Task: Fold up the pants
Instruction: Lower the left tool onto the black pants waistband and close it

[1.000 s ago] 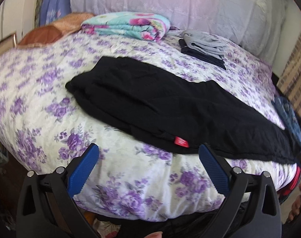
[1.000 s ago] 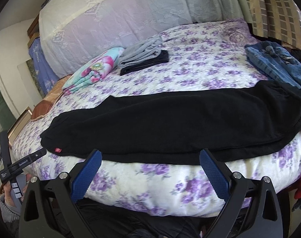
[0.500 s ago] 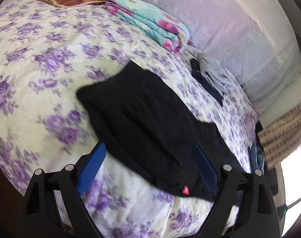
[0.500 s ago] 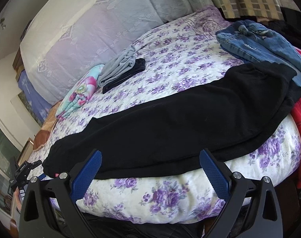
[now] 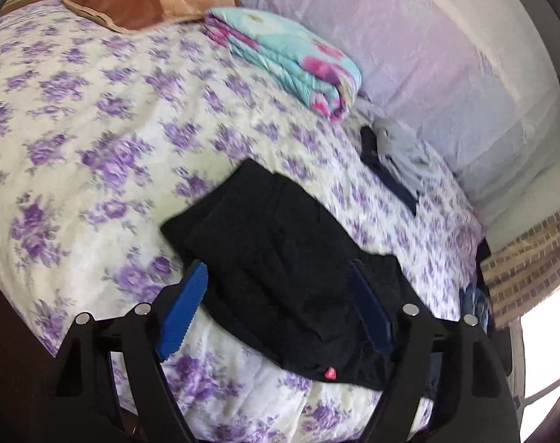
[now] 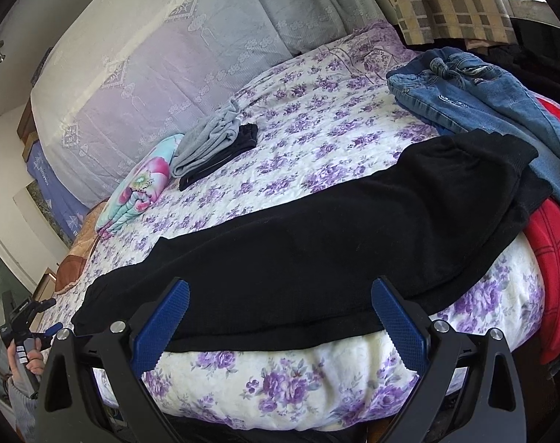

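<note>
Left wrist view looks down over the waist end of the black pants, which lie stretched flat along the near edge of the bed, on its purple-flowered cover, with a small red tag at the hem nearest the camera. The left hand-held gripper hangs just above that end; its jaws have just been closing in from their widest and stand part open, with the cloth showing between the blue pads but not pinched by them. In the right wrist view the right hand-held gripper is spread wide over the middle of the same long near edge, gripping nothing, while the far leg end runs off towards a pile of blue jeans and a red garment. The fabric looks like a soft, thick knit: light, limp, likely to sag and drag between two grips, and not fragile. It should cling to the cover rather than slide, so lifting probably beats pulling. Good holds would be the doubled edge at the waistband corner on the left and the cuffs on the right, pinching both layers together. A folded quilt and grey and dark folded clothes sit well apart, nearer the headboard.
</note>
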`<state>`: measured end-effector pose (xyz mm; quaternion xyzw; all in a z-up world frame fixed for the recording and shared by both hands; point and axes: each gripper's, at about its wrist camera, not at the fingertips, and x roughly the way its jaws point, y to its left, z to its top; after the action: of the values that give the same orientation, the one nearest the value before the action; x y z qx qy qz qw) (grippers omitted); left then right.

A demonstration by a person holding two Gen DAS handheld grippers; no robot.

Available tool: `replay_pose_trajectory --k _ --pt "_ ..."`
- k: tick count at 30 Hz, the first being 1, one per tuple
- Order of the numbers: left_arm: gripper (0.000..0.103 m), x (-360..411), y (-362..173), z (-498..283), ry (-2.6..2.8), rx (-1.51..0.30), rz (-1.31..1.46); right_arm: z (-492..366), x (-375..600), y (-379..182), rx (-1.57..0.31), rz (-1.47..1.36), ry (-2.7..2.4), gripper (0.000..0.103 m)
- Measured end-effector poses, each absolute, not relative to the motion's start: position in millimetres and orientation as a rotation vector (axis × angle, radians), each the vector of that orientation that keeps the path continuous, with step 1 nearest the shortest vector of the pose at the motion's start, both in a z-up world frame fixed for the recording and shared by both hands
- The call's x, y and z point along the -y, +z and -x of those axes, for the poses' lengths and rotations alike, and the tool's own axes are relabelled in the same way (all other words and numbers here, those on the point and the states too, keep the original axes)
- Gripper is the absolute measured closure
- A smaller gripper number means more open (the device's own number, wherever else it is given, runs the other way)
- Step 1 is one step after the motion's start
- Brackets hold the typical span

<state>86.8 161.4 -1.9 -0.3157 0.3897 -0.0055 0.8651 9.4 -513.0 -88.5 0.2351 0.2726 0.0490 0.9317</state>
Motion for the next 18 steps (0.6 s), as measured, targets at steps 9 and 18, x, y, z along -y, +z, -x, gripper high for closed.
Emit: replay_pose_trajectory --k 9,18 --pt "0.037 -162 -41 -112 0.007 -0.919 0.734 -3 516 -88 -0.539 -0.481 0.096 0.004" --pt "0.092 -150 -26 -130 -0.095 -0.852 0.729 2 535 -86 -0.533 -0.522 0.05 0.004"
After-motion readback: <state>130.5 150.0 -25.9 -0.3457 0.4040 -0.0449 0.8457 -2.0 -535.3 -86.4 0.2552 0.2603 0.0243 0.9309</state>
